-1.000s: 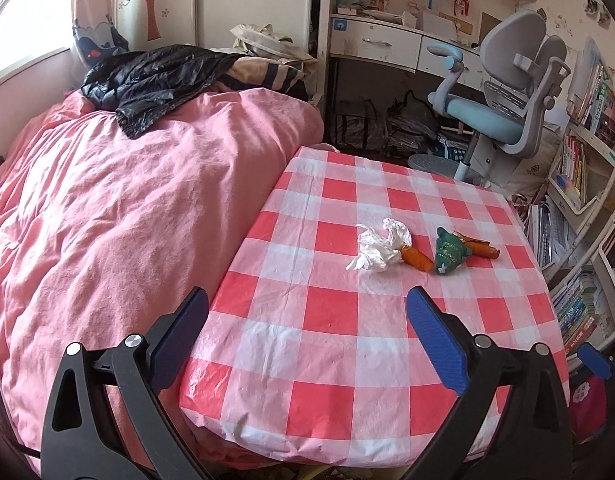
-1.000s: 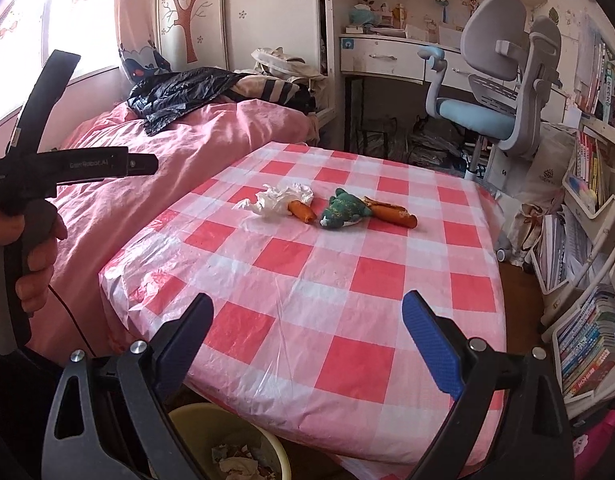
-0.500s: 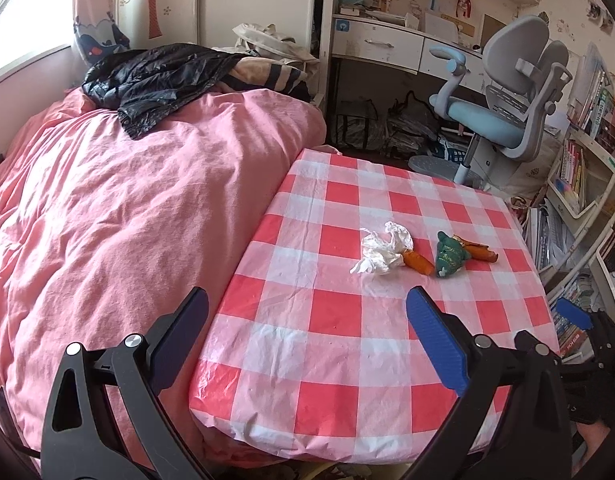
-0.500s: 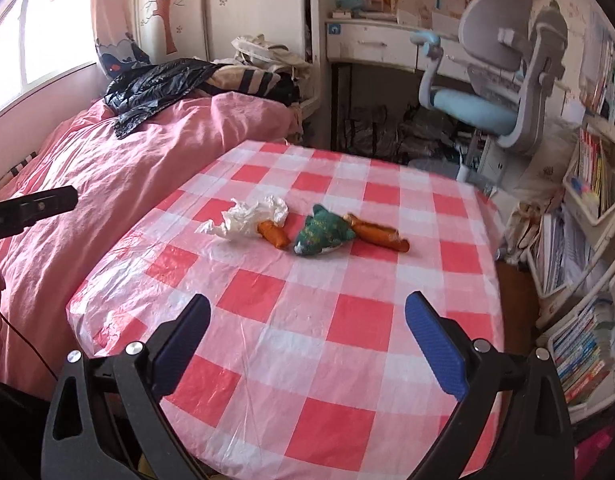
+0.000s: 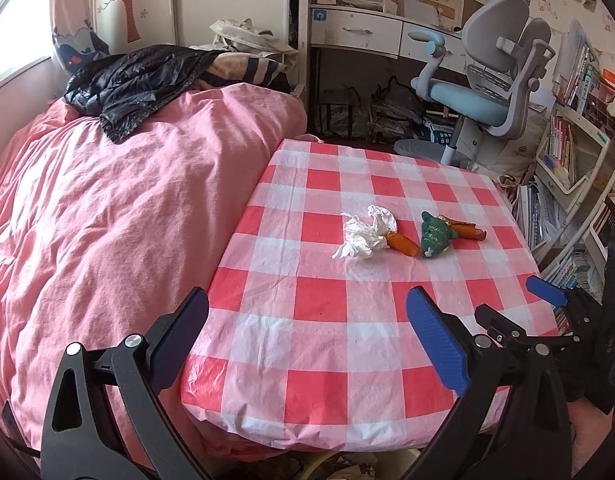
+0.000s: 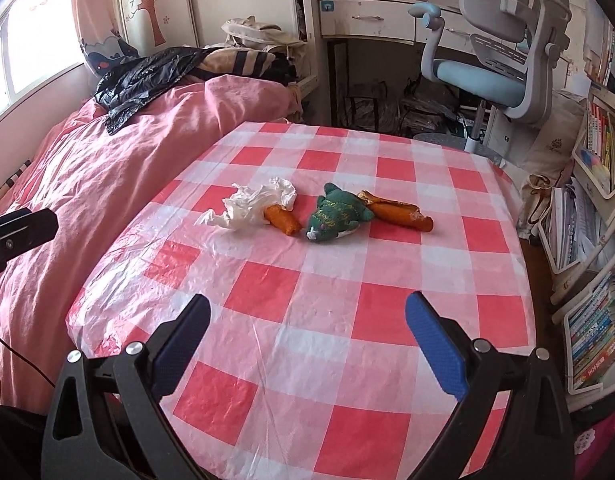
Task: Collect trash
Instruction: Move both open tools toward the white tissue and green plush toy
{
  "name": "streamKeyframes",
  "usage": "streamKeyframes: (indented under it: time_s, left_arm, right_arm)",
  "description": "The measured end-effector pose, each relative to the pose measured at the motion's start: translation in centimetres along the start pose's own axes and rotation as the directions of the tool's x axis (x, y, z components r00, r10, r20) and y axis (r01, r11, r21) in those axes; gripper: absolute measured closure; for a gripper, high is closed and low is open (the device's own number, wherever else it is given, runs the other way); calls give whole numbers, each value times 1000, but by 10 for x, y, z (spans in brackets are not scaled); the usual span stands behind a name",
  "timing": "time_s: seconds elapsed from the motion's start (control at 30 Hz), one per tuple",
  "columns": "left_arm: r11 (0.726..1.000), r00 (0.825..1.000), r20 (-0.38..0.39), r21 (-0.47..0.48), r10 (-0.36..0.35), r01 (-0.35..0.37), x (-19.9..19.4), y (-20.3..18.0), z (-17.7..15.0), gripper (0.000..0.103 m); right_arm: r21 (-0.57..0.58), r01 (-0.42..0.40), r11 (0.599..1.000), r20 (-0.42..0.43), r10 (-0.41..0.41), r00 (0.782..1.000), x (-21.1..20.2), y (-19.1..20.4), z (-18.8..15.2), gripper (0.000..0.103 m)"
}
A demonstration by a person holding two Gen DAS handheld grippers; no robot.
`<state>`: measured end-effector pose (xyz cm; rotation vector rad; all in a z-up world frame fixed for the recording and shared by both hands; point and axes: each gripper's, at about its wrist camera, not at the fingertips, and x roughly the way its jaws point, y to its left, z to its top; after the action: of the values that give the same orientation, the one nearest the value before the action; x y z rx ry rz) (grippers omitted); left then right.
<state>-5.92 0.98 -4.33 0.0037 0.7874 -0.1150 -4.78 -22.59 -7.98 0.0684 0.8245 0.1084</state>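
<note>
On the red-and-white checked table [image 5: 307,320] [image 6: 347,320] lie a crumpled white tissue [image 5: 365,232] [image 6: 253,204], an orange carrot piece [image 5: 403,244] [image 6: 282,219], a green stuffed toy [image 5: 435,234] [image 6: 335,213] and a second orange piece [image 5: 465,230] [image 6: 399,212]. My left gripper [image 5: 307,338] is open over the table's near left edge, well short of them. My right gripper [image 6: 307,342] is open above the near table, nothing between its fingers; it also shows at the right edge of the left wrist view [image 5: 547,292].
A pink-covered bed [image 5: 107,220] with a black jacket [image 5: 135,80] borders the table's left. A blue-grey desk chair [image 5: 479,92] and desk stand behind. Bookshelves [image 6: 595,200] line the right. A bin rim [image 5: 347,466] shows below the table's front edge.
The right gripper has risen and moved forward over the table, so the trash looks closer and the bin left its view. The left gripper drifted slightly left. Both stayed open.
</note>
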Motion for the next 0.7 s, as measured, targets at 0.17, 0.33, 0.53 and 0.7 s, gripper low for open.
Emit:
streamKeyframes:
  time_s: [0.17,0.33,0.53,0.7]
  left_arm:
    - [1000,1000,-2,-17,-13,13,0,2,1,7]
    - [1000,1000,-5,-15,-27,27,-1,1,0,7]
    - [999,999,-6,-15,-33,33,-1,1,1,7]
    - [999,1000,-7,-12,-30,30,-1,1,0,7]
  right_arm:
    - [47,11,999,25,-12,1000,-3,-9,3,9]
    - [79,21,997,35,-24,999,-3,-15,5,9]
    - [70,20,997,29,-22,999,1,-11,6,9]
    - [69,12,998,38,-15,999,0,-10,7,9]
